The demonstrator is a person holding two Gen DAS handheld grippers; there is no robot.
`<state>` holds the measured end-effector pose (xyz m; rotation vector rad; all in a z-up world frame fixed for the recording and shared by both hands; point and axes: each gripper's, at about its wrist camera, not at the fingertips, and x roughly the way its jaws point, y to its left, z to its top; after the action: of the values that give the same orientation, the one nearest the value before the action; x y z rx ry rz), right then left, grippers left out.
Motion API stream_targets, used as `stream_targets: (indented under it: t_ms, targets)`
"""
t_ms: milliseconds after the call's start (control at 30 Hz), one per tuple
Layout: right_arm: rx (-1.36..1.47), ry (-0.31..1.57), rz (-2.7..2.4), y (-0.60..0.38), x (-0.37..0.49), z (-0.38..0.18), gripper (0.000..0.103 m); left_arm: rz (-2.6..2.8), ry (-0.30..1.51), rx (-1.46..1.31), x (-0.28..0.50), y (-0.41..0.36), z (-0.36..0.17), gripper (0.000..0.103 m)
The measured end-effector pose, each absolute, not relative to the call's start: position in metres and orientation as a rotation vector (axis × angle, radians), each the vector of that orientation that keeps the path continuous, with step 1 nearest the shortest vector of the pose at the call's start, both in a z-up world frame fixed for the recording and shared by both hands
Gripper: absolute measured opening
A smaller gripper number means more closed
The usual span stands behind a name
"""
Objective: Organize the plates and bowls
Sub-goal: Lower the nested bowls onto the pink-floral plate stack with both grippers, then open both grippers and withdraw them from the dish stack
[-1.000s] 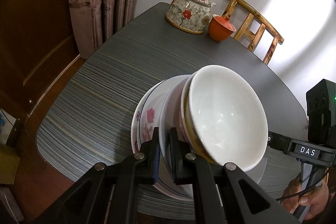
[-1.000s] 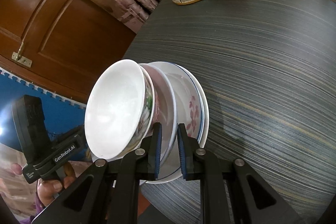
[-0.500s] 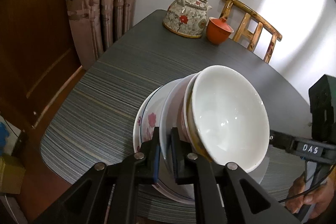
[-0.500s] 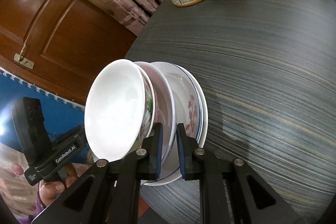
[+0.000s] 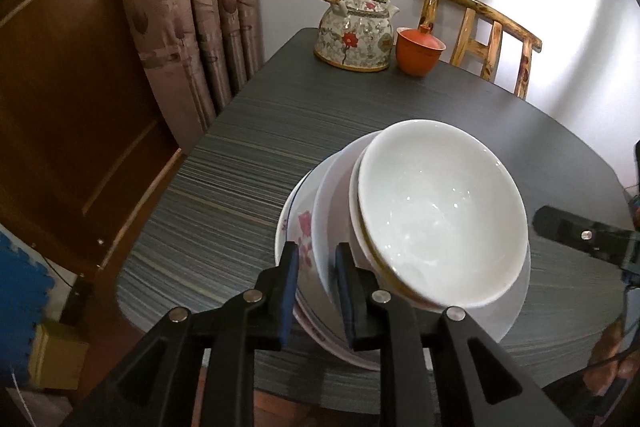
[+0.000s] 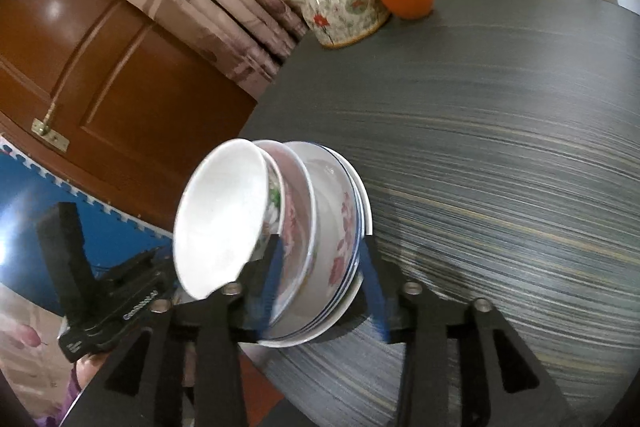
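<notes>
While stack (image 5: 400,239) sits on worktop (image 5: 248,187), I see left hand-held gripper (image 5: 316,291) opening around rim, right hand-held gripper (image 6: 320,287) opening, rims between pads.

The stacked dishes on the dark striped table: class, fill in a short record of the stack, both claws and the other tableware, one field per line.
Stack: plain white ceramic bowl on top, nested in pink-flowered bowls and a blue-rimmed floral plate
Place: near edge of the dark striped table
Left claw: jaws opening, stack's rim between them
Right claw: jaws opening, rims between them, no longer pinched
Also on table: floral ceramic teapot with woven handle, orange lidded cup beside it
Behind: wooden chair
</notes>
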<state>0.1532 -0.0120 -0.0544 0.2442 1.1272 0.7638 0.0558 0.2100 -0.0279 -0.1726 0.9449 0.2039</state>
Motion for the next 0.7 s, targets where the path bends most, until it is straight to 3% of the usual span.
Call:
stream_targets:
  t_ms: [200, 300, 400, 467, 567, 700]
  targets:
    - [0.197, 1.006, 0.781, -0.016, 0.124, -0.025, 0.052, 0.223, 0.911, -0.135, 0.034, 0.200, -0.009, 0.019]
    - [0.182, 0.934, 0.804, -0.016, 0.108, -0.007, 0.064, 0.230, 0.886, -0.128, 0.022, 0.193, 0.003, 0.019]
    - [0.148, 0.819, 0.804, -0.017, 0.084, 0.013, 0.069, 0.244, 0.856, -0.105, 0.008, 0.181, 0.013, 0.020]
    - [0.129, 0.750, 0.784, -0.021, 0.070, 0.023, 0.084, 0.258, 0.819, -0.074, -0.001, 0.171, 0.020, 0.024]
    - [0.126, 0.638, 0.737, -0.032, 0.048, 0.034, 0.098, 0.274, 0.765, -0.020, -0.012, 0.156, 0.027, 0.034]
    - [0.078, 0.561, 0.623, -0.039, 0.027, 0.039, 0.102, 0.287, 0.685, 0.039, -0.022, 0.141, 0.034, 0.034]
